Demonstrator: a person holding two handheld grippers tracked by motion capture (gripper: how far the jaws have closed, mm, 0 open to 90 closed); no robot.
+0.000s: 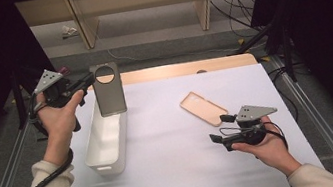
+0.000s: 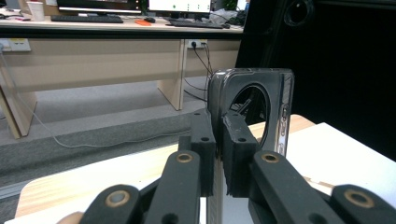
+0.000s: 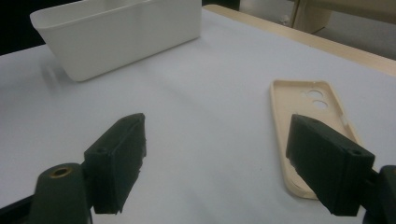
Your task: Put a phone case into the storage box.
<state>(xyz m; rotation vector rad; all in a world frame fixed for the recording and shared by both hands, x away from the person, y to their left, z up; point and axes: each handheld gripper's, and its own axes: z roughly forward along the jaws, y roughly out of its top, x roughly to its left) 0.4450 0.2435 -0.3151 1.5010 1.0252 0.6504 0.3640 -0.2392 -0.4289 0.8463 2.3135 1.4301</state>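
Up in the high view, the left gripper [image 1: 83, 84] is clamped on one edge of a grey phone case [image 1: 107, 89], holding it upright just over the far end of the white bin [image 1: 106, 139], apparently so it can go in. The right gripper [image 1: 223, 129] hovers near a beige phone case [image 1: 203, 108] lying just ahead of it on the table [image 1: 175, 163].

From the left gripper view, the pads pinch the grey case's thin side wall, its round camera opening beyond them.

Across the right gripper view, the jaws stand wide apart, the beige case by the right-hand pad, seemingly poised for pickup.
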